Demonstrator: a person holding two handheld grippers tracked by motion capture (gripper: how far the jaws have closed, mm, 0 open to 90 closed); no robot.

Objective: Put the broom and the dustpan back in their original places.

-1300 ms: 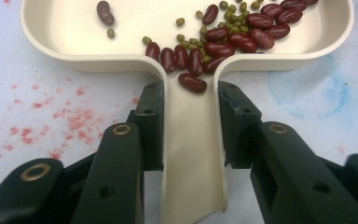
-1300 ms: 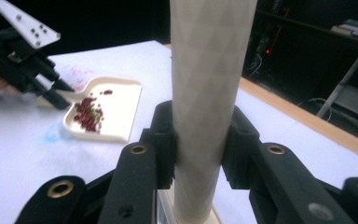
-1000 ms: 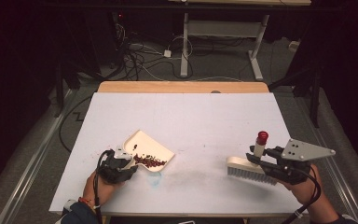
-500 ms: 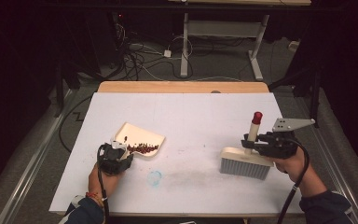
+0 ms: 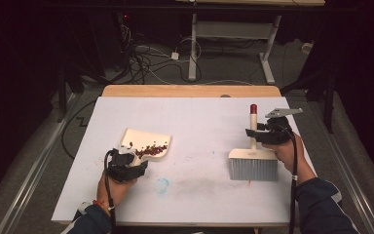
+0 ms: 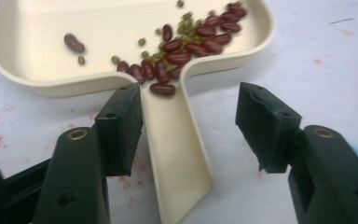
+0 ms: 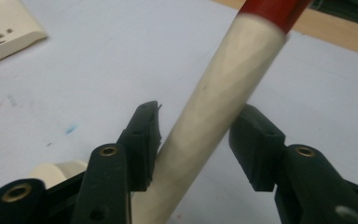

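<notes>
Table point(image 5: 195, 122): white, smooth, faintly stained.
Brush point(image 5: 253, 163): now set down right of dustpan; grey bristles, cream handle, red tip.
Dustpan point(image 5: 146, 142): cream plastic, lowered flat, red beans point(image 6: 186, 44) inside.
Right gripper point(image 7: 198, 135): jaws just opening, handle loose between.
Left gripper point(image 6: 191, 116): jaws just opening, released around dustpan handle.
Meaning: sweeping looks finished.

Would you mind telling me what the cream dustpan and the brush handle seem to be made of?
Cream dustpan: probably moulded plastic, smooth and faintly glossy, with rounded rims. Pale red-tipped brush handle: likely painted wood or plastic; its smooth matt surface leaves that open.
</notes>
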